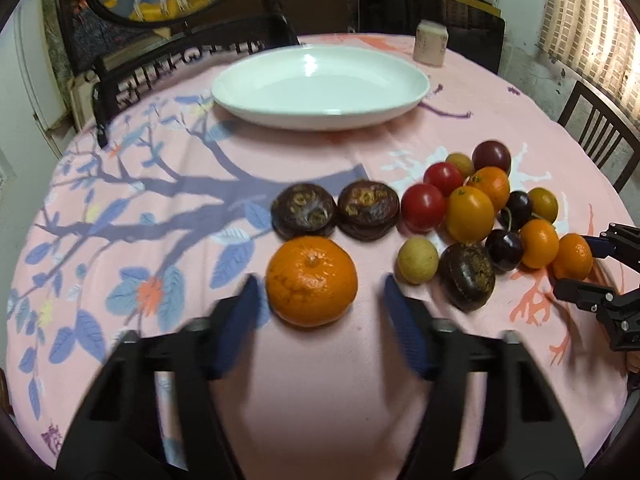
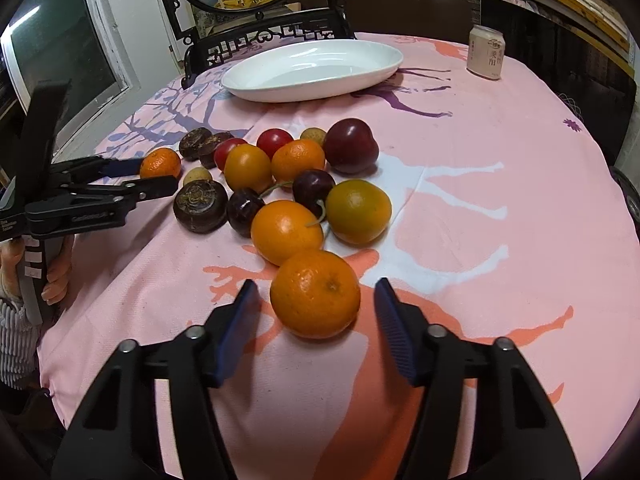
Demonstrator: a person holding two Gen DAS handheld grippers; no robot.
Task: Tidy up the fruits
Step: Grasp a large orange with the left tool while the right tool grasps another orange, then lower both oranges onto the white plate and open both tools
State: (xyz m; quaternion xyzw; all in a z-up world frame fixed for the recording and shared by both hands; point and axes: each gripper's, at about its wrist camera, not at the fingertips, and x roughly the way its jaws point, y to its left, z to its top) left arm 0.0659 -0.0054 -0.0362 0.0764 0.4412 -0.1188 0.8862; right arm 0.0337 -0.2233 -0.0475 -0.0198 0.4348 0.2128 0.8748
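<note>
Left gripper tilts down, jaws parted around an orange, stem up, pads not touching. Right gripper likewise straddles another orange. Both oranges lie nearer than the white dish.

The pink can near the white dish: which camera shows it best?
The right wrist view. There the pink can stands sharp at the table's far edge, right of the white dish, its printed label visible though too small to read. The left wrist view shows the can only blurred, label indistinct.
</note>
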